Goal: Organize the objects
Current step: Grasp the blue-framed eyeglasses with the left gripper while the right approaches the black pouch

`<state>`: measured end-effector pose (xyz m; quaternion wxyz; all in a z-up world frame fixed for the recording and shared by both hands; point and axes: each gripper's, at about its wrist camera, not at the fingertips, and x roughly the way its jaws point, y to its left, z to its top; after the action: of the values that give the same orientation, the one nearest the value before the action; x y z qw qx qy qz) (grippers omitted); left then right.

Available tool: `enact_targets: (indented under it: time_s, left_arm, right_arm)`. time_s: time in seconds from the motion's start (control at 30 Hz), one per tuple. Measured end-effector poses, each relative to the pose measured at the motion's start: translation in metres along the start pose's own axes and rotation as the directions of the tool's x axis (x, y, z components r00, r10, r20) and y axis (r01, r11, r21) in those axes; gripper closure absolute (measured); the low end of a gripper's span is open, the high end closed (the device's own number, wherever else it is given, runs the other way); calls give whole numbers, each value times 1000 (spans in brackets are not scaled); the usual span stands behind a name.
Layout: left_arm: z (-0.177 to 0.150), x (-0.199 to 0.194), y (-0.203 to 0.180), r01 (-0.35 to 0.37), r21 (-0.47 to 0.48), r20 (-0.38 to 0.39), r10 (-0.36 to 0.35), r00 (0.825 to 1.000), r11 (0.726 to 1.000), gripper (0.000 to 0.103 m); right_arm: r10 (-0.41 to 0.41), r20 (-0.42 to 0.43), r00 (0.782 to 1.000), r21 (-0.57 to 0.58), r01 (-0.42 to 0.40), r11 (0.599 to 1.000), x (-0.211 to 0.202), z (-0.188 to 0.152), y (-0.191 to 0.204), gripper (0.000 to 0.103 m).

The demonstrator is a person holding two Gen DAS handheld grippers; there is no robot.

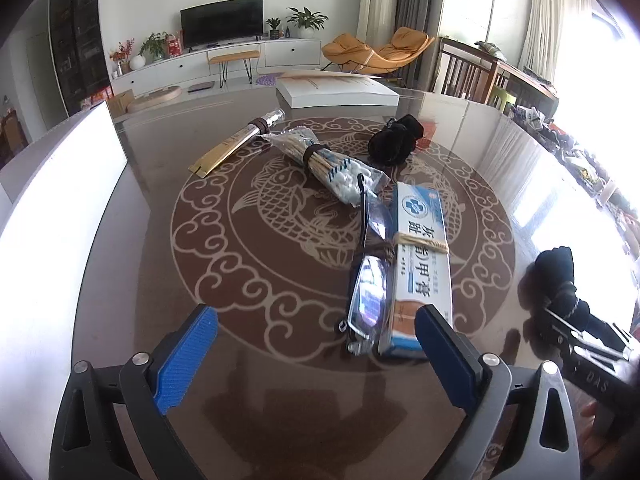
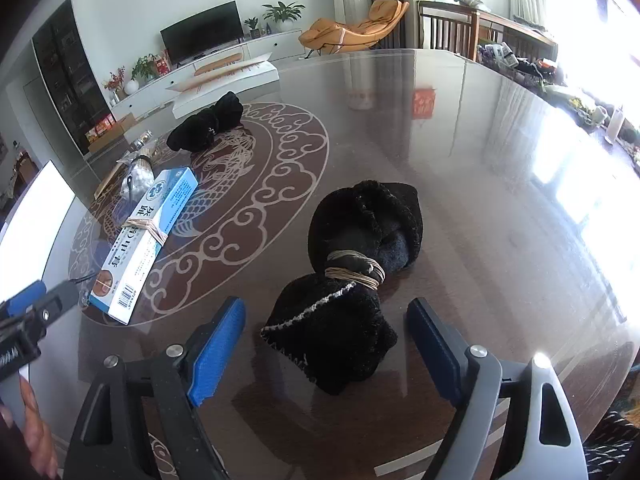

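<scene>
My left gripper [image 1: 316, 332] is open and empty above the table, just short of a blue-white ointment box [image 1: 420, 264] banded to a pair of glasses [image 1: 370, 276]; its right finger overlaps the box's near corner. Beyond lie a bag of cotton swabs [image 1: 320, 160], a silver-gold tube [image 1: 240, 140] and a black sock bundle [image 1: 394, 140]. My right gripper [image 2: 326, 334] is open; a second black sock bundle [image 2: 356, 272] tied with rubber bands lies between its fingers, untouched. The box [image 2: 148, 236] and far sock bundle [image 2: 206, 126] show to the left.
The round brown glass-topped table [image 2: 460, 152] carries a fish pattern. A white book [image 1: 336, 90] lies at the far edge. A white panel [image 1: 52, 216] stands at the left. The right gripper shows at the left view's right edge [image 1: 576, 320].
</scene>
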<state>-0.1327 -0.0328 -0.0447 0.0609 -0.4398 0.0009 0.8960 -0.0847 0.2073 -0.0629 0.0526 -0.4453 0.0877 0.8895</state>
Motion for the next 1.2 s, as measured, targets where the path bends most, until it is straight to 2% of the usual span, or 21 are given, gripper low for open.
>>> enact_targets:
  time_s: [0.07,0.1,0.17,0.27,0.4,0.5,0.6,0.63,0.67,0.73,0.83,1.03,1.2]
  left_arm:
    - [9,20,3,20,-27,-58,-22,998,999,38]
    - [11,29,5,33,-40,-86,-36,996,999,47]
    - [13,33,4,7,-20,-64,-8,998,1000,67]
    - [6,30,16,37,-72,-64,-42,997,997,75]
    - [-18,16,31,12,-67,-59,-16,998,998,81]
    - [-35,0,28,1,18,-87,0,996,1000,81]
    - [-38,-8,29,-1,38,-100,5,995,999,77]
    - [-34,-9,31,-9,32,-95,12,995,999,65]
    - [-29,-8,34,-22,17,-88,23,996,1000,48]
    - [-18,-4,39,-42,-29,-75,40,996,999,36]
    - [-5,9,36,-65,-38,-97,61,993,997,36]
    - [-4,23,15,-159,73,-99,166,981,984,36]
    - [-4,24,12,-177,93,-69,184,981,980,36]
  right_arm:
    - [-3,0,1000,-5,3,1000,0,0,0,18]
    - [-3,0,1000,-5,3,1000,0,-1,0,18]
    - [-3,0,1000,-6,3,1000,1,-1,0,18]
    - [-2,0,1000,-10,2,1000,1,-2,0,16]
    - [-4,-3,1000,-19,3,1000,2,-3,2,13]
    - [-7,-5,1000,-25,7,1000,3,-3,4,12]
    - [-10,-7,1000,-29,9,1000,4,-3,5,11]
    - [-11,-7,1000,-30,11,999,4,-3,5,11]
    - [-13,-7,1000,-31,12,999,4,-3,5,11]
    - [-14,-8,1000,-34,14,999,5,-3,5,11]
    - [-12,-8,1000,-33,12,999,4,-3,5,10]
    - [-10,-7,1000,-32,10,999,4,-3,6,10]
    - [-11,-7,1000,-35,11,999,5,-3,7,9]
